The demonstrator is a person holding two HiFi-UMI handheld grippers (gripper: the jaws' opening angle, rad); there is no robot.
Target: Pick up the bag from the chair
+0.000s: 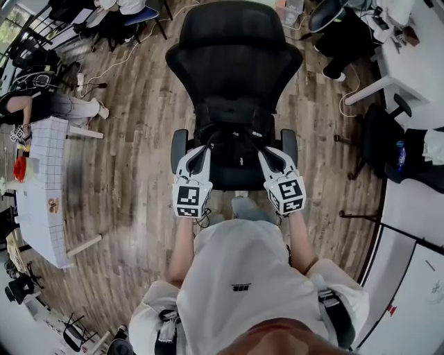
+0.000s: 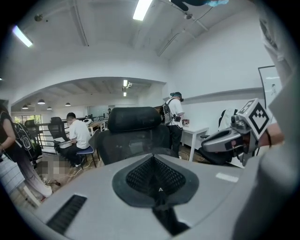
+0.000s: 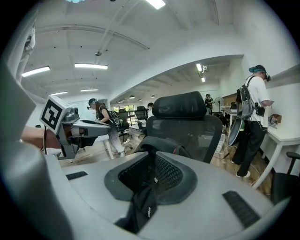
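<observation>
Pale wood-plank floor (image 1: 132,173) fills the head view, with white cables (image 1: 114,66) trailing across it at the upper left. At the left edge stands a white table with a grid-lined top (image 1: 45,201), and a small red object (image 1: 19,168) lies on its far end. A seated person in dark clothes (image 1: 48,104) is just beyond it. A white table (image 1: 416,62) occupies the upper right. In the left gripper view, a person in a white shirt (image 2: 78,136) sits in the background. A standing person with a cap and backpack (image 2: 174,119) faces a small white table (image 2: 194,132) by the wall. A bright ceiling strip light (image 2: 142,8) runs overhead.
</observation>
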